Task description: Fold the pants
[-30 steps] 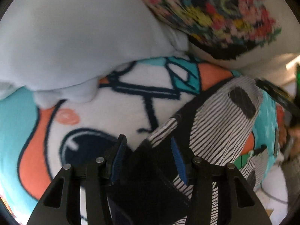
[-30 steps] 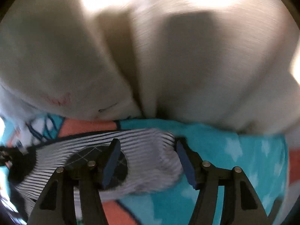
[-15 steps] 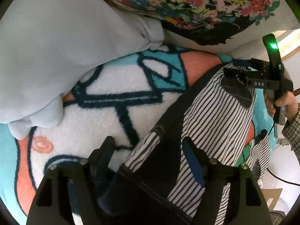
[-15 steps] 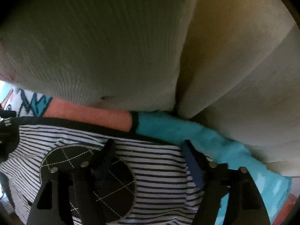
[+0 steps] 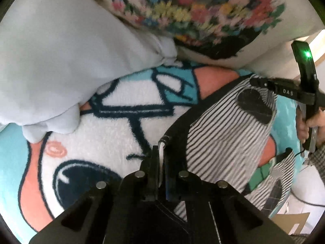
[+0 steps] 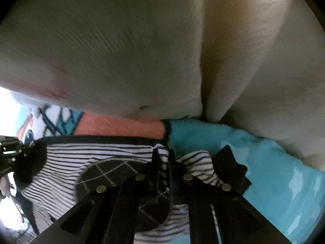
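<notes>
Striped pants (image 5: pixel 221 134) are spread on the cartoon fleece blanket (image 5: pixel 121 120), below the floral pillow (image 5: pixel 195 14). Fabric is pinched by both closed tongs, left (image 5: pixel 160 158) and right (image 6: pixel 163 158).

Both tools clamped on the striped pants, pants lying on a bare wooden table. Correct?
Not the table: the striped pants lie on a cartoon-print fleece blanket, as the left wrist view shows. The left tool and right tool are both clamped on them.

Left view bright, motion-blurred top; right view dim, shadowed; fisheye edges dark.
</notes>
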The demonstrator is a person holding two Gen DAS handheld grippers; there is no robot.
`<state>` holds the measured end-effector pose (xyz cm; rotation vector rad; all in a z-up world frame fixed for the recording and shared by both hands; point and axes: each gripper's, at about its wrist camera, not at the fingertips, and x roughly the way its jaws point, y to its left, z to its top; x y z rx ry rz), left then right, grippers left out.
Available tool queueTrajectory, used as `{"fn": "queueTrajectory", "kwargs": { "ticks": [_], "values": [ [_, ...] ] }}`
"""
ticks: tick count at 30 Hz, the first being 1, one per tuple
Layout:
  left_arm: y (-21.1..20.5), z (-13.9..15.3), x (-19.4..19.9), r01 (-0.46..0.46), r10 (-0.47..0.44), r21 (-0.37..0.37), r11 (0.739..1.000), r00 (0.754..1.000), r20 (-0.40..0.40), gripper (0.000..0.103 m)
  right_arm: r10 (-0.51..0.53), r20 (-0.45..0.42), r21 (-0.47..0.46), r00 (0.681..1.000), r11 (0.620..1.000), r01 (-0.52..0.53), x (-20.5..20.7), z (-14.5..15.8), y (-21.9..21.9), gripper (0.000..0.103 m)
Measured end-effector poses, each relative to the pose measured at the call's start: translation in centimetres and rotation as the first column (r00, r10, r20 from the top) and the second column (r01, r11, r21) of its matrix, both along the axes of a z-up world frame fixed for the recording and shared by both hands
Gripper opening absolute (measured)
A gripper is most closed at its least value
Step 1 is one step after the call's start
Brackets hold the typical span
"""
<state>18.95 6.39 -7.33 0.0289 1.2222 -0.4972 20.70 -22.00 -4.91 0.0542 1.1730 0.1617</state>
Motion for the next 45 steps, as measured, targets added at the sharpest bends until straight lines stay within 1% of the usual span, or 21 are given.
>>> {"fn": "queueTrajectory", "kwargs": {
  "ticks": [3, 5, 8, 11, 17, 21, 23, 27, 29, 31, 32, 33, 34, 35, 36, 38, 41, 42, 44, 45],
  "values": [
    [0.4, 1.7, -1.3, -0.011, 0.012, -0.017, 1.0, 0.999, 0.035, 0.004, -0.004, 0.039, 0.004, 0.999, 1.0, 0.004, -2.4, 2.0, 0.0, 0.008],
    [1.1, 2.8, -2.3, -0.017, 0.019, -0.036, 0.999, 0.998, 0.055, 0.004, -0.004, 0.064, 0.007, 0.998, 1.0, 0.004, -3.8, 3.4, 0.9, 0.008],
    [1.8, 4.3, -3.8, -0.023, 0.028, -0.062, 0.998, 0.997, 0.075, 0.004, -0.005, 0.101, 0.007, 0.995, 1.0, 0.004, -7.1, 5.5, 1.3, 0.008],
    [2.7, 5.7, -6.8, -0.034, 0.042, -0.086, 0.996, 0.995, 0.095, 0.004, -0.009, 0.127, 0.013, 0.992, 1.0, 0.007, -10.2, 6.9, 1.2, 0.008],
    [3.9, 7.2, -12.5, -0.045, 0.06, -0.118, 0.992, 0.99, 0.124, 0.004, -0.012, 0.158, 0.021, 0.987, 1.0, 0.009, -17.5, 8.0, 2.2, 0.008],
    [4.4, 7.1, -15.8, -0.052, 0.067, -0.113, 0.992, 0.99, 0.128, 0.004, -0.007, 0.145, 0.041, 0.989, 0.999, 0.001, -22.2, 6.9, 3.1, 0.008],
    [4.6, 6.7, -17.4, -0.056, 0.069, -0.108, 0.993, 0.991, 0.112, 0.004, -0.022, 0.123, 0.067, 0.992, 0.998, 0.013, -24.2, 5.5, 3.4, 0.008],
    [4.6, 4.0, -19.9, -0.074, 0.079, -0.099, 0.992, 0.996, 0.042, 0.004, -0.068, 0.073, 0.093, 0.995, 0.994, 0.061, -27.0, 2.1, 3.6, 0.008],
    [4.5, 2.8, -20.7, -0.079, 0.081, -0.067, 0.995, 0.996, 0.029, 0.004, -0.081, 0.06, 0.091, 0.995, 0.993, 0.075, -27.7, 0.7, 3.7, 0.008],
    [4.3, 1.2, -21.2, -0.087, 0.087, -0.013, 0.996, 0.996, 0.005, 0.004, -0.09, 0.05, 0.085, 0.995, 0.993, 0.085, -28.4, -0.3, 3.7, 0.01],
    [4.3, 0.7, -21.3, -0.089, 0.089, 0.0, 0.996, 0.996, -0.008, 0.004, -0.099, 0.043, 0.088, 0.994, 0.992, 0.095, -28.8, -0.6, 3.5, 0.012],
    [4.4, 0.1, -21.4, -0.093, 0.093, 0.011, 0.996, 0.995, -0.027, 0.004, -0.109, 0.035, 0.095, 0.993, 0.99, 0.105, -29.0, -0.8, 3.2, 0.017],
    [4.5, -0.4, -21.5, -0.098, 0.099, 0.013, 0.995, 0.994, -0.045, 0.004, -0.128, 0.029, 0.108, 0.991, 0.986, 0.124, -29.4, -1.0, 2.6, 0.02],
    [4.7, -0.7, -21.6, -0.103, 0.103, 0.011, 0.995, 0.993, -0.056, 0.004, -0.145, 0.025, 0.117, 0.989, 0.983, 0.141, -29.8, -1.0, 2.1, 0.027],
    [5.0, -0.8, -21.6, -0.109, 0.109, 0.01, 0.994, 0.992, -0.067, 0.004, -0.167, 0.02, 0.121, 0.986, 0.979, 0.163, -30.3, -1.0, 1.3, 0.038],
    [5.8, -0.6, -21.9, -0.12, 0.121, 0.012, 0.993, 0.989, -0.081, 0.004, -0.231, 0.016, 0.129, 0.973, 0.965, 0.227, -31.4, -0.8, -0.7, 0.052],
    [7.4, 0.7, -22.8, -0.156, 0.161, 0.058, 0.986, 0.982, -0.095, 0.004, -0.319, 0.021, 0.176, 0.948, 0.934, 0.31, -33.5, 0.0, -4.1, 0.053],
    [7.9, 1.8, -23.4, -0.166, 0.17, 0.054, 0.985, 0.982, -0.08, 0.005, -0.346, 0.035, 0.179, 0.938, 0.925, 0.335, -34.0, 0.3, -5.0, 0.053],
    [8.1, 4.3, -24.0, -0.156, 0.157, 0.012, 0.988, 0.987, -0.032, 0.014, -0.394, 0.05, 0.205, 0.918, 0.903, 0.377, -34.4, 0.9, -6.9, 0.053],
    [7.8, 5.2, -23.8, -0.152, 0.152, -0.006, 0.988, 0.988, -0.015, 0.017, -0.426, 0.051, 0.246, 0.903, 0.882, 0.403, -34.2, 0.8, -7.9, 0.053]
  ]
}}
